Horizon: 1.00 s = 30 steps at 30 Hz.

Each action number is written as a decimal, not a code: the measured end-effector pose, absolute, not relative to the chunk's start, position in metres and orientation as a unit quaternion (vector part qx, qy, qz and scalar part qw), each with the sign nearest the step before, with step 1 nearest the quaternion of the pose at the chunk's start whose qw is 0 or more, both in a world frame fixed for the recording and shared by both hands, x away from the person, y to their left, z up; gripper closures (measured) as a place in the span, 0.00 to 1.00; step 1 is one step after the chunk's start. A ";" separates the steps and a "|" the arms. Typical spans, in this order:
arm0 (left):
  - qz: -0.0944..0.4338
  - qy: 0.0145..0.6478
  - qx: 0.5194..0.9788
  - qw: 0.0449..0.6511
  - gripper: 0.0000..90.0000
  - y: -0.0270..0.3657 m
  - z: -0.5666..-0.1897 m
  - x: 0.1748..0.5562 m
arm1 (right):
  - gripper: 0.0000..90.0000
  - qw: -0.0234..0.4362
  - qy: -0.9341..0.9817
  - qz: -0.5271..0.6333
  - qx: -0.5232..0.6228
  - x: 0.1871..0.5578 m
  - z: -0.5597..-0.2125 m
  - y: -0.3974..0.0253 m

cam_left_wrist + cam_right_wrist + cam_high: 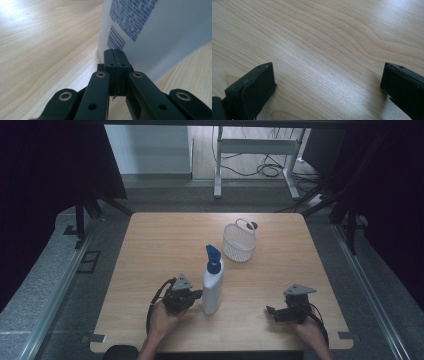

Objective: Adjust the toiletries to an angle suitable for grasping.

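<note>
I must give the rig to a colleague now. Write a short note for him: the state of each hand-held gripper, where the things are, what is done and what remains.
Left hand-held gripper: jaws shut together, holding nothing, tips at the lower side of the white pump bottle, touching it or very near.
Right hand-held gripper: jaws wide open, empty, low over bare wooden table at the near right.
Things: the bottle stands upright near the table's middle, blue pump on top. The white mesh basket stands behind it, apart, and looks empty.
Done: nothing is grasped yet.
Left: probably to open the left jaws, grip the bottle and move it, perhaps to the basket.
</note>
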<state>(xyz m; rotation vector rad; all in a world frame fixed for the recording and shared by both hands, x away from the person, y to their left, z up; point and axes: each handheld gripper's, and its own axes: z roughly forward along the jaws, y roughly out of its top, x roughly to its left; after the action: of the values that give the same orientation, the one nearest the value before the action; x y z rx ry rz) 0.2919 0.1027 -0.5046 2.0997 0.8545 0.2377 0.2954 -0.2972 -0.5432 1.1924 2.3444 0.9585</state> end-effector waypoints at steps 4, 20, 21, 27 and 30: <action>0.090 0.340 0.839 0.414 0.99 0.102 -0.505 0.288 | 0.00 0.170 0.825 0.337 0.420 0.295 -0.543 -0.297; 0.074 0.319 0.854 0.405 0.98 0.091 -0.508 0.272 | 0.00 0.170 0.825 0.338 0.419 0.295 -0.543 -0.297; 0.074 0.317 0.855 0.405 0.98 0.090 -0.508 0.271 | 0.00 0.170 0.825 0.338 0.419 0.295 -0.543 -0.297; 0.068 0.309 0.856 0.409 0.98 0.085 -0.508 0.268 | 0.00 0.170 0.825 0.338 0.420 0.295 -0.543 -0.297; 0.066 0.304 0.857 0.410 0.98 0.083 -0.508 0.267 | 0.00 0.170 0.825 0.338 0.420 0.295 -0.543 -0.297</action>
<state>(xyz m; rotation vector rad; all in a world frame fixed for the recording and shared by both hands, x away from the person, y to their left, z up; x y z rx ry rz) 0.2668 0.0830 -0.5078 2.1578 0.7662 0.1650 0.2955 -0.2972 -0.5432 1.1922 2.3443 0.9588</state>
